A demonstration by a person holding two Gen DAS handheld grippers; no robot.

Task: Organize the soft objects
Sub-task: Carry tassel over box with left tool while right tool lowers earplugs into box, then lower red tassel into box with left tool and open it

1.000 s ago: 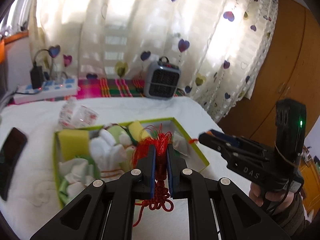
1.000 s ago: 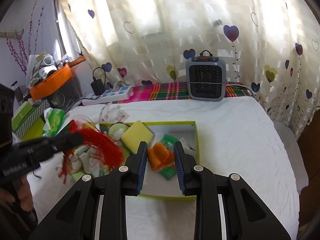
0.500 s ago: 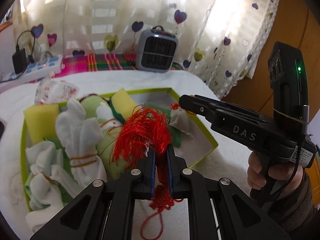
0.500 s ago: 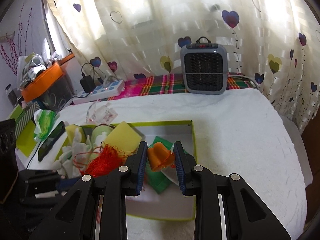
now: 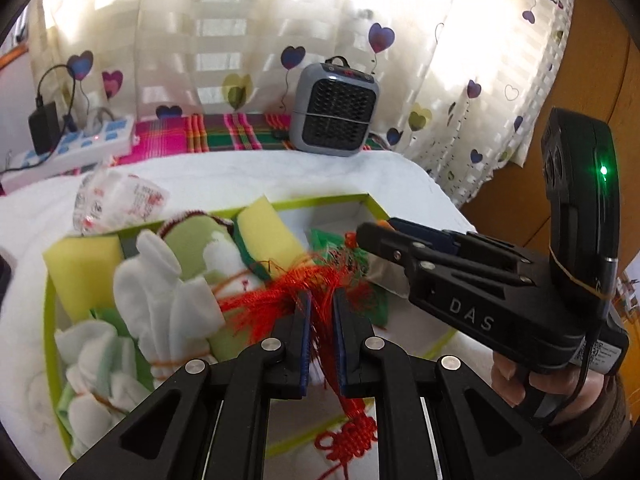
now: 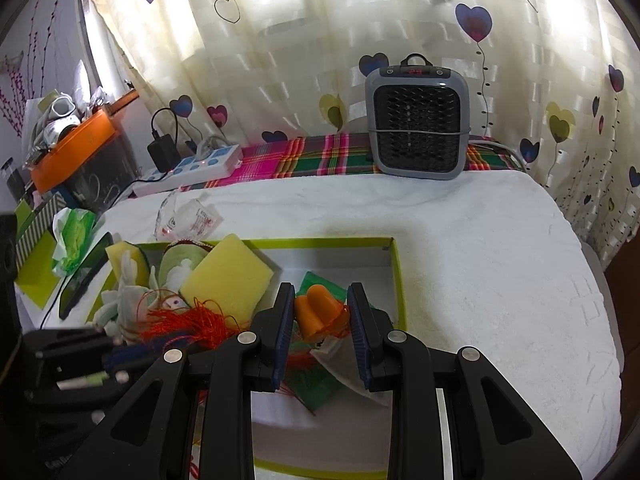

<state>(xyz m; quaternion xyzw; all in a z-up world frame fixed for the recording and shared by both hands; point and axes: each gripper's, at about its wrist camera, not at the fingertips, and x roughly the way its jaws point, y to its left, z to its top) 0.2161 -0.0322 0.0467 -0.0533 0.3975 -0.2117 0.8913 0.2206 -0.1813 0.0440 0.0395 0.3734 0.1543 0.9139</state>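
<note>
Nearest, the left gripper [image 5: 320, 312] is seen clamped on a red tassel knot [image 5: 352, 428], whose lower loops are partly cut off behind the black frame while its fringe spreads over the box contents. The right gripper [image 6: 320, 320] is closed narrowly on a small orange soft piece [image 6: 316, 312]; what exactly that piece is cannot be made out. Both are held over a shallow green-rimmed box [image 6: 396, 272] resting on a white towel-covered surface [image 6: 480, 260]. The left half of the box is crowded with yellow sponges [image 6: 228, 276] and bundled white cloths [image 5: 160, 300]; its right part is barer, with a green packet [image 6: 316, 384] half hidden under the jaws. Open towel lies to the right of the box. Farther back, a grey heater [image 6: 416, 120] and a power strip [image 6: 192, 168] stand on a plaid cloth before heart-print curtains [image 6: 280, 40].
</note>
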